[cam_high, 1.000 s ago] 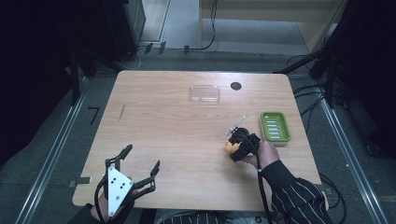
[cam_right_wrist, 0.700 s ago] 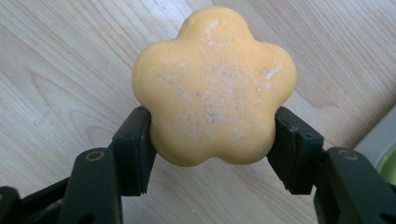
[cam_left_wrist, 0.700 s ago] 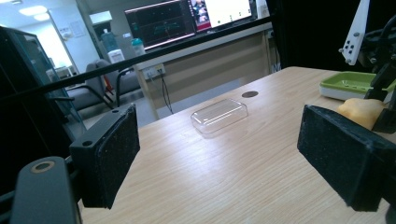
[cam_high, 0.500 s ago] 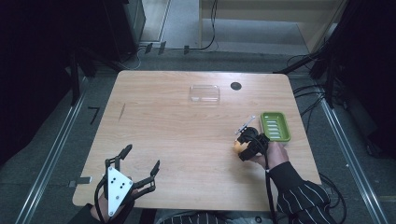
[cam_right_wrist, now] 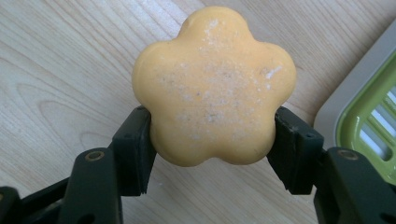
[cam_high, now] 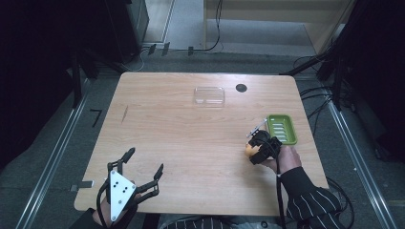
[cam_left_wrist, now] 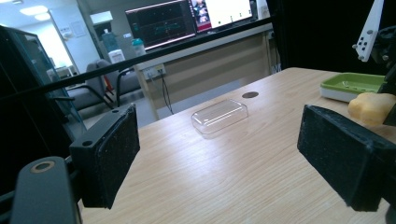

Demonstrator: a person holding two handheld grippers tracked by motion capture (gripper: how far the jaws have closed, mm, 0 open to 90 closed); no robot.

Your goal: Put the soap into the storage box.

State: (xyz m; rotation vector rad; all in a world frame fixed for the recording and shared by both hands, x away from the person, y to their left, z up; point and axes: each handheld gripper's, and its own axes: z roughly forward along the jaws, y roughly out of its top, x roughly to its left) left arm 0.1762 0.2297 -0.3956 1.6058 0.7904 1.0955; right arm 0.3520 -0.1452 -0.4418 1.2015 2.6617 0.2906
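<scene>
A yellow flower-shaped soap sits between the jaws of my right gripper, which is shut on it, held over the wood table. In the high view the right gripper and the soap are just left of the green soap dish. The dish's corner lies to the right of the soap in the right gripper view. My left gripper stands open near the table's front left edge with nothing between its pads. From there the soap and the dish lie far right.
A clear plastic lid lies at the back middle of the table, next to a dark round hole. Cables run over the floor behind and to the right of the table.
My right gripper has carried the soap to the right, closer to the green dish. The left gripper has stayed where it was.
</scene>
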